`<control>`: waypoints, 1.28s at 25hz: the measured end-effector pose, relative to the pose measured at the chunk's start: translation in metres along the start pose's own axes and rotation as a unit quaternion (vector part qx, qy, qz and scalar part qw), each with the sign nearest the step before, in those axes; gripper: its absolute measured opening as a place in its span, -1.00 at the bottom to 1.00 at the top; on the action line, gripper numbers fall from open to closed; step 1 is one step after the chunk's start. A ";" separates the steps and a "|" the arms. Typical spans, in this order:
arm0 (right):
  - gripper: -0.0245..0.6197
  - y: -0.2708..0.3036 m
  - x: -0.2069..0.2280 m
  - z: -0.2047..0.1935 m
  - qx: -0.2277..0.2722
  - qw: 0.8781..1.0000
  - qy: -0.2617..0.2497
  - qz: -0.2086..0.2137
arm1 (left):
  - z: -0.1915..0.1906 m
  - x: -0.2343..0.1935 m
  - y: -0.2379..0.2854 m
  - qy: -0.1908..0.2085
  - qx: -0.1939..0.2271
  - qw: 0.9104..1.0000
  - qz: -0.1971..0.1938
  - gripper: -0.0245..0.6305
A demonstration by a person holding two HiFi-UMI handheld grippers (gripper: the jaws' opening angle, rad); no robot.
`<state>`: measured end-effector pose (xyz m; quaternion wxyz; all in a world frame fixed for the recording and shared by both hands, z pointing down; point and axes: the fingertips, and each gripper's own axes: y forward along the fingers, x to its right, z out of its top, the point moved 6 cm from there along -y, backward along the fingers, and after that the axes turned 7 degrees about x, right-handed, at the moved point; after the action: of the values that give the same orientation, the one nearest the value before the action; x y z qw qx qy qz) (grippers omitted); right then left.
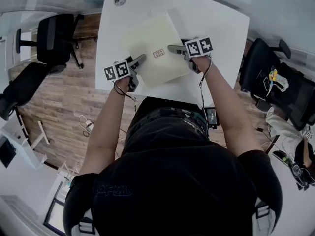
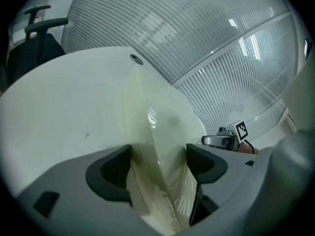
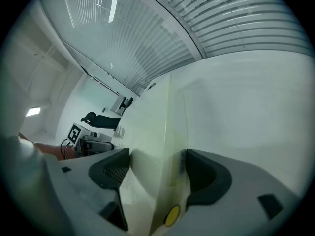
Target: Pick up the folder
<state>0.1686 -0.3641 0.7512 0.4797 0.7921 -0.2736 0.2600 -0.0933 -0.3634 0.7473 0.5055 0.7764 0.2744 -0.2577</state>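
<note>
The pale translucent folder (image 1: 150,45) lies on the white table (image 1: 216,28), toward its near edge. The left hand-held gripper (image 2: 158,163) is at the folder's near-left corner and the right hand-held gripper (image 3: 155,168) at its right edge. Both stand wide, each with a folder edge between its jaws, and neither seems to press on it yet. The main risk is a shallow bite. The plastic looks slick and floppy, so jaws closing only on the rim could let it slip out, or catch just the top leaf and fan the folder open. Uneven lifting would likely bow or twist it.
</note>
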 end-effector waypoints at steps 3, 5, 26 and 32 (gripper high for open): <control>0.17 -0.001 -0.002 0.000 0.008 1.000 -0.003 -0.009 | 0.001 0.001 0.001 -0.003 0.001 1.000 0.003 0.19; 0.17 -0.004 -0.004 0.000 0.012 1.000 -0.003 -0.014 | 0.003 0.003 0.001 0.000 -0.002 1.000 0.003 0.19; 0.17 -0.058 -0.098 -0.027 0.126 0.992 -0.002 -0.016 | 0.008 0.046 -0.086 0.090 0.049 0.994 -0.033 0.19; 0.17 -0.071 -0.125 -0.028 0.150 0.988 -0.024 -0.039 | 0.013 0.054 -0.114 0.109 0.062 0.991 -0.045 0.19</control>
<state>0.1233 -0.2881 0.6340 0.3586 0.8710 -0.2117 0.2605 -0.1344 -0.3279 0.6322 0.4113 0.8168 0.3454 -0.2107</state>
